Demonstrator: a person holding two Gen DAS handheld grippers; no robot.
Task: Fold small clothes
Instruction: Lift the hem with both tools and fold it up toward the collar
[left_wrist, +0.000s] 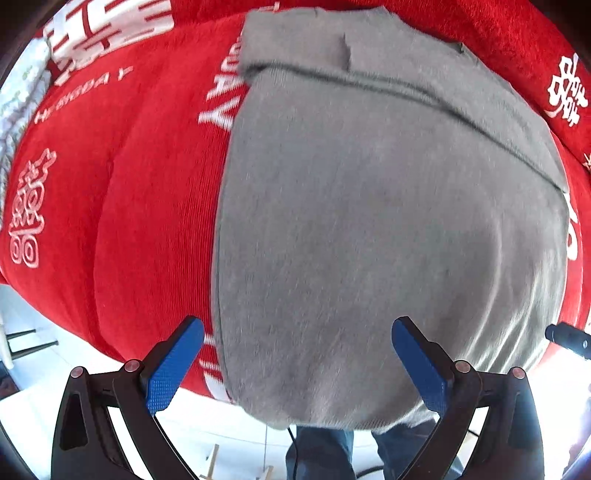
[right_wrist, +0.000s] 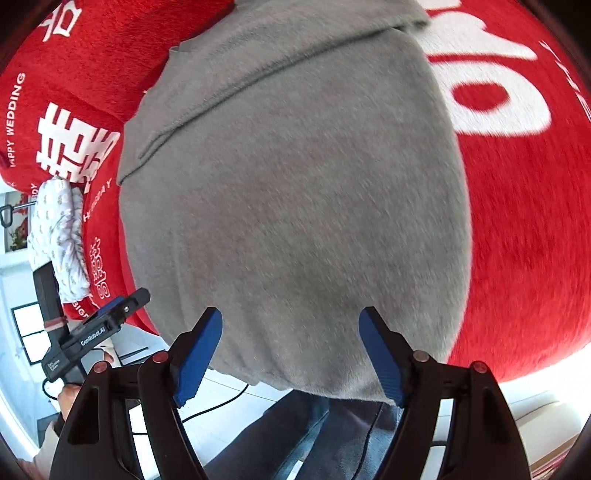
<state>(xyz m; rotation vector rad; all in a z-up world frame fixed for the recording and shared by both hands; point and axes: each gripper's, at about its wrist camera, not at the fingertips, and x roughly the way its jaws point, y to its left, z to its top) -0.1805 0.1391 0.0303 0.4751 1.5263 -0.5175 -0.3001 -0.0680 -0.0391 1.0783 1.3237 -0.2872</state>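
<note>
On red blanket (right_wrist: 517, 221): "HAPPY WEDDING" | grey garment (left_wrist: 369, 240) folded | left gripper (left_wrist: 297, 354), right gripper (right_wrist: 291, 345) fingers apart, empty

The red plush cloth with white print (right_wrist: 517, 221) carries the words "HAPPY WEDDING" (right_wrist: 14, 118) at its left edge, beside a large white Chinese double-happiness sign (right_wrist: 74, 144). Below that sign, the black handheld gripper device (right_wrist: 99, 328) reads "GenRobot.AI".

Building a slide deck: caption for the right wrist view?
Open right tool hovering over a gray garment on a red blanket.
</note>
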